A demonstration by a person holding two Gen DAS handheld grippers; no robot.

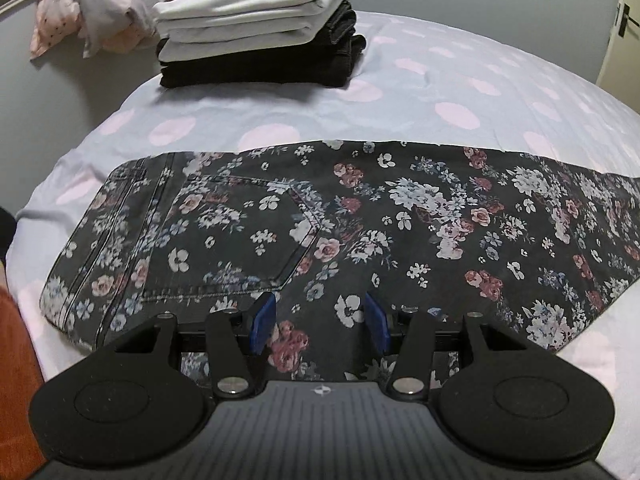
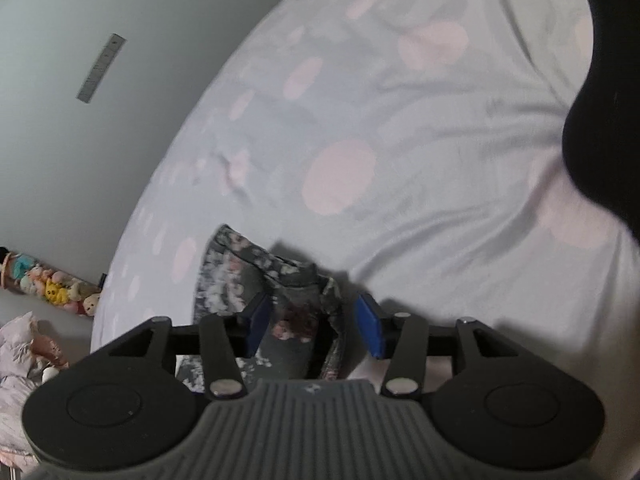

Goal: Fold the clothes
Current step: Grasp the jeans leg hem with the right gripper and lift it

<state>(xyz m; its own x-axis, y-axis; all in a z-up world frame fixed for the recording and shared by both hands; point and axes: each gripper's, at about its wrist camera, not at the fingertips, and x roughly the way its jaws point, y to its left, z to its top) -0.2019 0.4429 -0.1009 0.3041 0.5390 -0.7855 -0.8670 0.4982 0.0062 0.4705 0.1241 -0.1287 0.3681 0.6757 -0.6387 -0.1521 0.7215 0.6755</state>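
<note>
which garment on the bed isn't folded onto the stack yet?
The dark floral-print jeans, spread lengthwise under the left gripper. The white folded garments and black folded garments already sit stacked farther back.

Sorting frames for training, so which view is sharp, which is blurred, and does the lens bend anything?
Left wrist view: sharp, floral trousers crisp, bed edge bowed by the fisheye. Right wrist view: smeared, trouser print and bed dots soft; tongs cast shadow.

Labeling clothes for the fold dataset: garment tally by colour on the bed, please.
Floral dark trousers, lying flat: 1
White folded garments in the stack: apparently 3
Black folded garments under them: apparently 2
Total: about 6; the stack's layers are hard to separate.
</note>
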